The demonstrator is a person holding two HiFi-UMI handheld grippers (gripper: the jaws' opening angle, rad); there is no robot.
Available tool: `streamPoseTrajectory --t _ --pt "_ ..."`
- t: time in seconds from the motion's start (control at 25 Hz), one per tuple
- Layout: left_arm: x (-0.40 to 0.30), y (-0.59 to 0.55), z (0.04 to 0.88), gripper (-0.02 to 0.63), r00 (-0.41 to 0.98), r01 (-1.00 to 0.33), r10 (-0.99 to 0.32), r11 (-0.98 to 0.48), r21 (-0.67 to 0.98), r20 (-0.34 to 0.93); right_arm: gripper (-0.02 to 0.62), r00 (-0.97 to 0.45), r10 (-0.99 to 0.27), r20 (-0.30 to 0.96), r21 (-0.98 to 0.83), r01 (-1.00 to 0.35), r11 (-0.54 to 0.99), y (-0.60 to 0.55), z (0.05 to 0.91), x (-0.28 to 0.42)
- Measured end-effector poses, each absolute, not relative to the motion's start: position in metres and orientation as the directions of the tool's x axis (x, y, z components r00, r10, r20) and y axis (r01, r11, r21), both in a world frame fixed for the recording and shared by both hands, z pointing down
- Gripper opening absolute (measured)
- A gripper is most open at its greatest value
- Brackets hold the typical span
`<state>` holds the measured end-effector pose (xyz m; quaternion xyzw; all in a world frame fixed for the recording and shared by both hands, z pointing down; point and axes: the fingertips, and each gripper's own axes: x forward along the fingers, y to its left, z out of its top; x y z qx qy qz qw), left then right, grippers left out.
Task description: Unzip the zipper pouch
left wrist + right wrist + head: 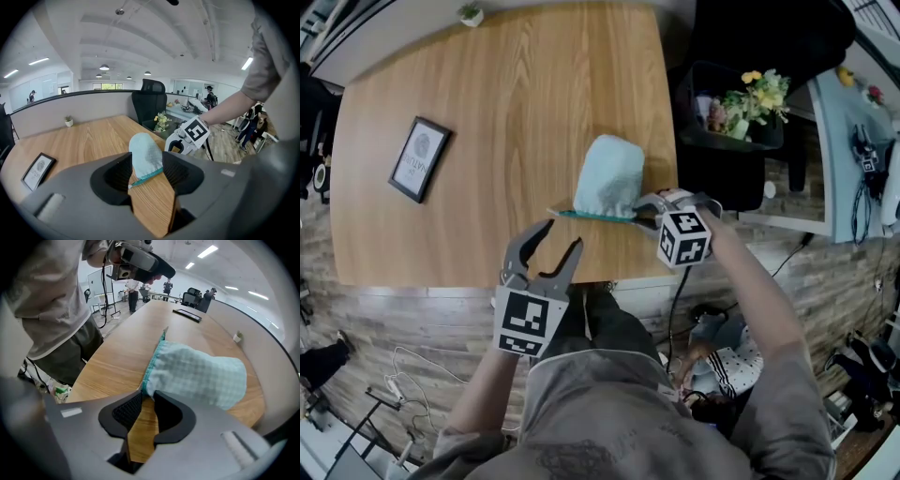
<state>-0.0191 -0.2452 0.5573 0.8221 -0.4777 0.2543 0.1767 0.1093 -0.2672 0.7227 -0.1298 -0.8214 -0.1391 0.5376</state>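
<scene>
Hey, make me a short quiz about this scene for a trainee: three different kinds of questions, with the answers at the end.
1. True or false: the left hand-held gripper has its jaws apart and grips nothing.
2. What lies on the left part of the table in the head view? A. a mug B. a picture frame C. a laptop
3. Fill in: in the head view, the right hand-held gripper meets the zipper pouch at the ___ end of its teal zipper edge.
Key: 1 true; 2 B; 3 right.
</scene>
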Motion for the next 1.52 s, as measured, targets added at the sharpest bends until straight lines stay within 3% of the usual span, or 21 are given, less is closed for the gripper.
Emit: streamPoseTrajectory --t 0.16,0.36,0.6,0.72,1.2,1.52 --pt "-0.019 -0.244 0.560 0.201 0.414 -0.875 -0.693 -0.481 0.048 0.591 0.064 -0.410 0.089 0.908 0.039 0.294 0.955 -0.266 0.724 0.106" --pt "-0.025 -0.243 0.559 0.201 0.410 -0.878 -0.701 -0.476 0.045 0.583 0.051 -0.550 0.060 0.833 -0.058 0.021 0.998 -0.269 0.707 0.087" --pt "-0.039 -0.242 0.536 0.171 0.410 -0.881 -0.730 -0.472 0.031 0.546 0.048 -0.728 -0.096 0.678 -0.259 -0.360 0.897 -0.278 0.645 0.067" --pt "-0.046 -0.246 0.516 0.161 0.415 -0.879 -0.750 -0.476 0.014 0.515 0.048 -0.800 -0.175 0.574 -0.390 -0.455 0.800 -0.280 0.601 0.060" --pt "-0.053 -0.237 0.421 0.166 0.475 -0.841 -0.788 -0.538 -0.062 0.392 0.020 -0.875 -0.398 0.275 -0.537 -0.483 0.692 -0.253 0.439 0.053" --pt "-0.056 -0.222 0.375 0.165 0.519 -0.814 -0.789 -0.573 -0.091 0.329 0.018 -0.891 -0.439 0.111 -0.574 -0.418 0.704 -0.236 0.365 0.065"
